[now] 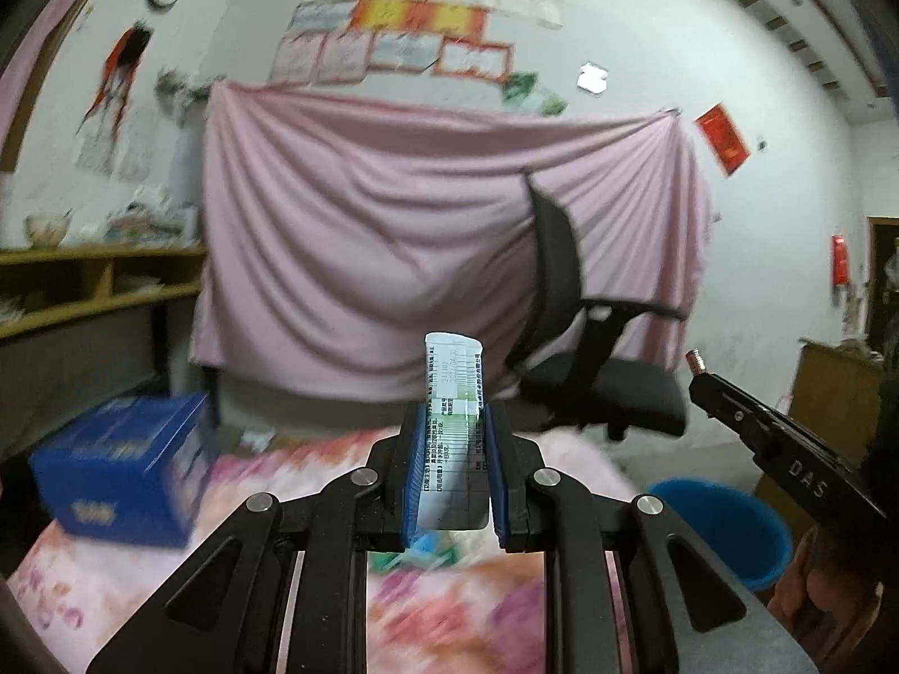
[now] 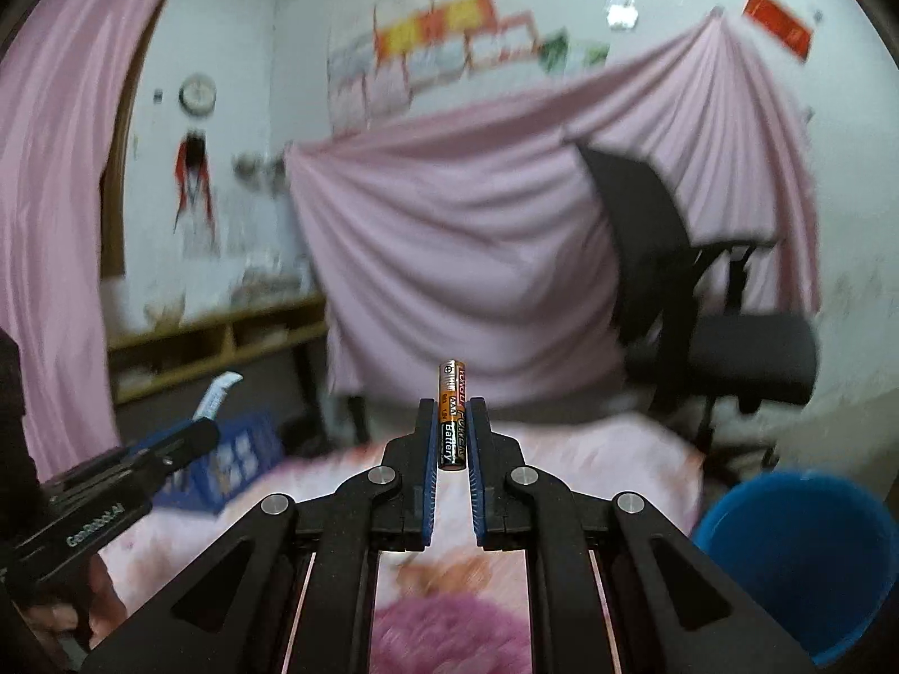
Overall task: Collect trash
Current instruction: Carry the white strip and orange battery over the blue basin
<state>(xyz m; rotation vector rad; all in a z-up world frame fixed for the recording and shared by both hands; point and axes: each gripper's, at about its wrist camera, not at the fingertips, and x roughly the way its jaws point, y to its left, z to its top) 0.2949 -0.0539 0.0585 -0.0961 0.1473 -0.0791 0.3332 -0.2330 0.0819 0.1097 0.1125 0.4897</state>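
My left gripper [image 1: 454, 413] is shut on a flattened white and green printed packet [image 1: 454, 387], which sticks up past the blue pads. My right gripper [image 2: 453, 405] is shut on a black and orange AAA battery [image 2: 453, 415] held upright between its pads. Both are raised above a pink flowered bedspread [image 1: 449, 590]. A blue bucket [image 2: 798, 556] stands low on the right in the right wrist view, and the same blue bucket [image 1: 725, 528] shows lower right in the left wrist view. The right gripper's tip with the battery [image 1: 695, 360] appears at the right edge there.
A blue cardboard box [image 1: 123, 466] sits on the bedspread at left. A black office chair [image 1: 601, 348] stands beyond the bed before a draped pink sheet [image 1: 427, 213]. Wooden shelves [image 1: 84, 286] line the left wall. A person's hand [image 1: 814, 584] holds the right tool.
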